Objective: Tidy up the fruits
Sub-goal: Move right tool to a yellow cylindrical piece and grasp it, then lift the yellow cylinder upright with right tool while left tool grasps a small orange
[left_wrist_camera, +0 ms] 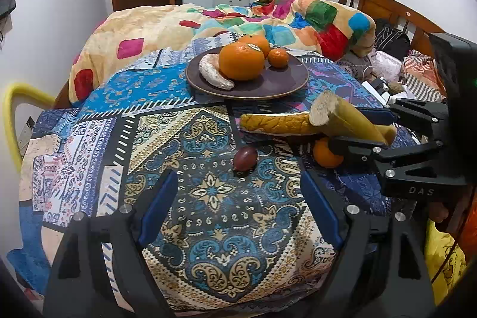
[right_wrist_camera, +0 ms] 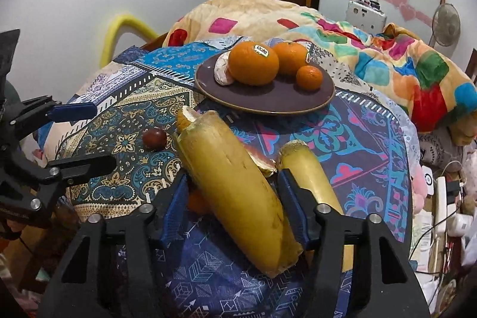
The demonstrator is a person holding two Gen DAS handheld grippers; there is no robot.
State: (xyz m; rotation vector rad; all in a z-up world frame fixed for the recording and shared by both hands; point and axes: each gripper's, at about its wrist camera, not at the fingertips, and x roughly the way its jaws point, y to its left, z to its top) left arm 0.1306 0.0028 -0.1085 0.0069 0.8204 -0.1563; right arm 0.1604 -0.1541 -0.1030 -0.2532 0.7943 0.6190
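A dark plate holds two large oranges, a small orange and a pale peeled piece. My right gripper is shut on a yellow cane piece and holds it above the patterned cloth. A second cane piece lies to its right. A peel strip, a small orange and a dark red fruit lie on the cloth. My left gripper is open and empty.
The patterned cloth covers a round table in front of a bed with a colourful blanket. A yellow chair back stands at the left. Clutter and cables lie at the right.
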